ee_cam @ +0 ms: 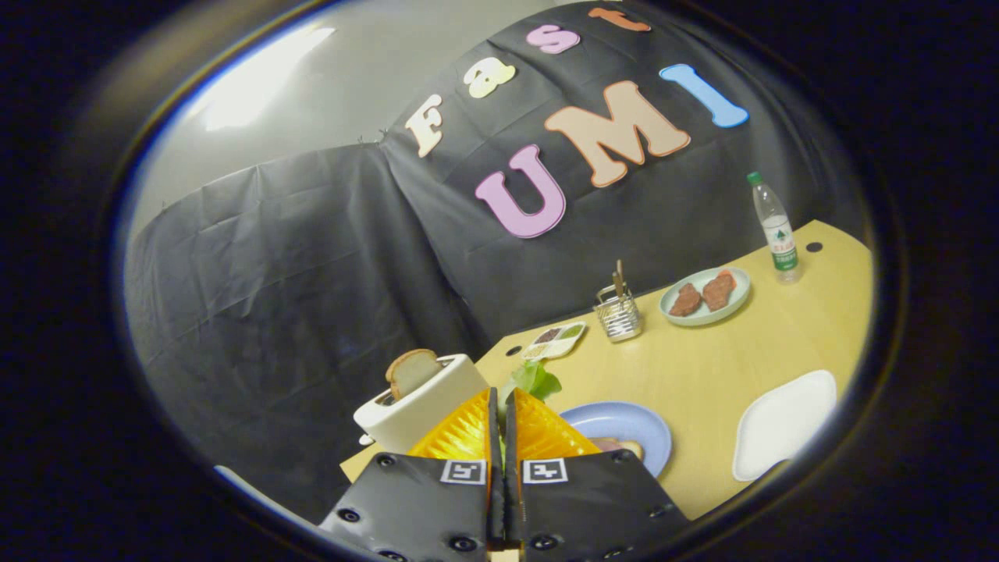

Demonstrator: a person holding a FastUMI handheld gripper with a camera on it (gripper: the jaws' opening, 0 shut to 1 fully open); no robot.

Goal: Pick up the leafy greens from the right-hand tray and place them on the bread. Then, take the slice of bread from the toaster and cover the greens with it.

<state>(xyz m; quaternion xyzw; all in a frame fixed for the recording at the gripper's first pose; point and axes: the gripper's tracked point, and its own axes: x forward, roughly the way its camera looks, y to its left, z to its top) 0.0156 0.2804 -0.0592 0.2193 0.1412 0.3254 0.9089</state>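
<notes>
Closed fingers (pixel 499 406) pinch greens (pixel 534 380), carried high above the plate (pixel 624 425) toward its bread (pixel 629 447); toaster (pixel 417 406) left.

Beyond my fingers, on the wooden table (pixel 702 375): water bottle (pixel 775 230), upright at the far corner; plate of meat pieces (pixel 705 296); wire utensil holder (pixel 619 314) beside it; small sauce dish (pixel 554 340).

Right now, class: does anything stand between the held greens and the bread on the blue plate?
Nothing visible does. The gripper is shut on the leafy greens, above the blue plate just ahead.
</notes>
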